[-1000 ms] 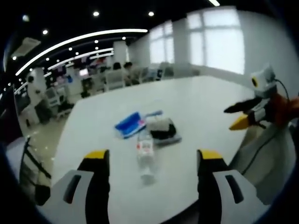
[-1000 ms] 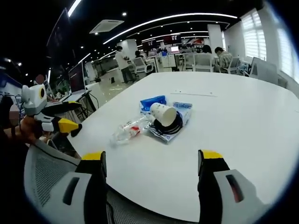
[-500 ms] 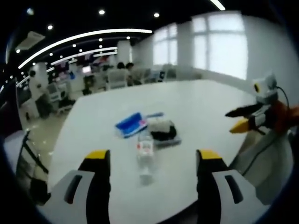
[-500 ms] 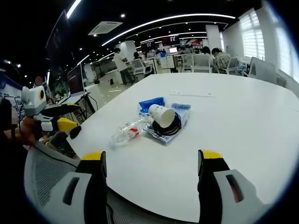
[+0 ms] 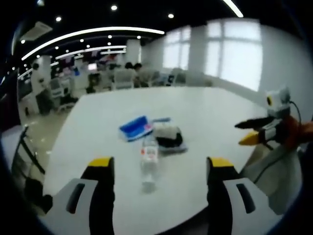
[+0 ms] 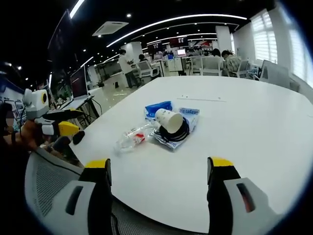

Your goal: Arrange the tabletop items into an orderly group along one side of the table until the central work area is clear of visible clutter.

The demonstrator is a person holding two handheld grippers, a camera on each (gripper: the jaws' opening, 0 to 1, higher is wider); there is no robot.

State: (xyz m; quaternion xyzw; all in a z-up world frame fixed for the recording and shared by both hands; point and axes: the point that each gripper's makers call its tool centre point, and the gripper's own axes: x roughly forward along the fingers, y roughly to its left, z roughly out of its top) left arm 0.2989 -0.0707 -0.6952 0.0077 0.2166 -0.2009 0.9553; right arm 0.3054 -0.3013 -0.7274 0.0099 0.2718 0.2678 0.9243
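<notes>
A small pile lies mid-table on the white table (image 6: pixel 254 132): a clear plastic bottle (image 6: pixel 132 138) on its side, a white paper cup (image 6: pixel 169 120) tipped over on a black ring-shaped thing (image 6: pixel 177 134), a blue packet (image 6: pixel 157 108) and a flat wrapper (image 6: pixel 191 116). In the left gripper view the bottle (image 5: pixel 148 164) points toward me, with the blue packet (image 5: pixel 135 129) and cup pile (image 5: pixel 167 135) behind it. My left gripper (image 5: pixel 156 174) is open, short of the bottle. My right gripper (image 6: pixel 159 176) is open over the table's near edge. Each gripper shows at the other view's side: right (image 5: pixel 252 132), left (image 6: pixel 68 128).
A grey mesh chair back (image 6: pixel 54 193) sits below the table edge by my right gripper. Office desks, chairs and several people (image 6: pixel 128 63) fill the room behind the table. Bright windows (image 5: pixel 230 51) line the far wall.
The left gripper view has shifted slightly, tilting and moving a little closer to the table. The items on the table and both open grippers stay as they were.
</notes>
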